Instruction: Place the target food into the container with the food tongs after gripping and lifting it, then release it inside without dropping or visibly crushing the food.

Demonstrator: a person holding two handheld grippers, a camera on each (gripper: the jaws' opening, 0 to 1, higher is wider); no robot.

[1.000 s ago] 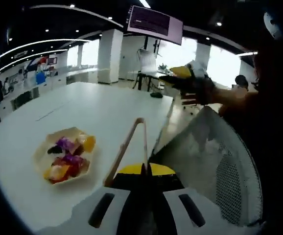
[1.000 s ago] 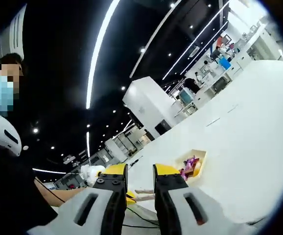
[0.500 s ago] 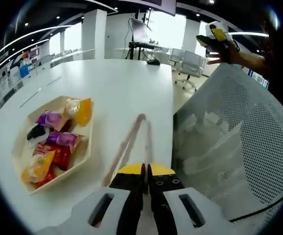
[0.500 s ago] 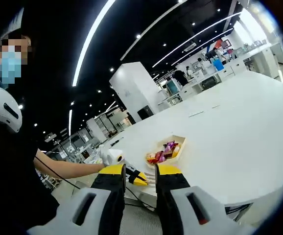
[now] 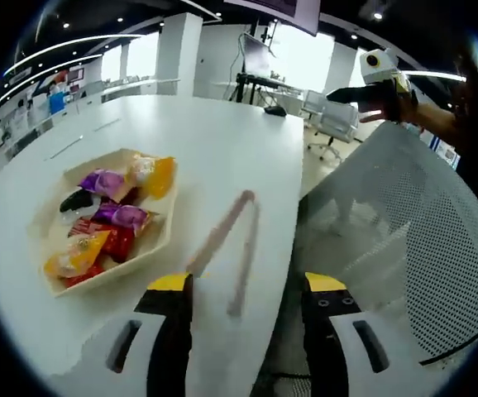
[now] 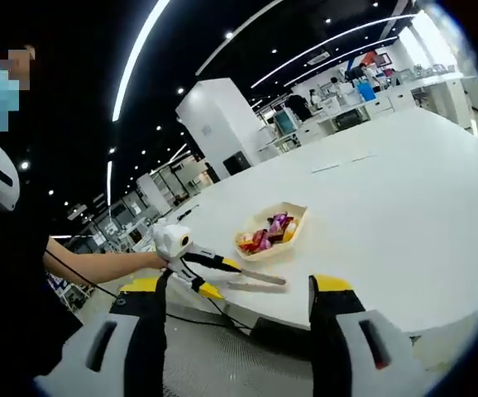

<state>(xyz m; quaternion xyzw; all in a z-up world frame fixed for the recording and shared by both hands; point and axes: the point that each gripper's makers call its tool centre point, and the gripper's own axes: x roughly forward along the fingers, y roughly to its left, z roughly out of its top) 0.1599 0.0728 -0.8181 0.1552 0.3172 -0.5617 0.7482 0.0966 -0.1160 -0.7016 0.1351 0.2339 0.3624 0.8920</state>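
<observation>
Two claws, both spread and holding nothing: left claw (image 5: 243, 294) over slim wooden food tongs (image 5: 229, 248) lying on the white counter (image 5: 222, 157), just beside a beige hexagonal tray (image 5: 160, 240) of wrapped candies (image 5: 111, 227). Right claw (image 6: 237, 285) faces the same counter from afar.

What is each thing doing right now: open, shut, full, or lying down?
Left tongs: open wide, gripping nothing.
Right tongs: open wide, empty.
Wooden food tongs: lying flat on the table, arms nearly together, not gripped.
Tray: sitting on the table, full of wrapped snacks.
</observation>
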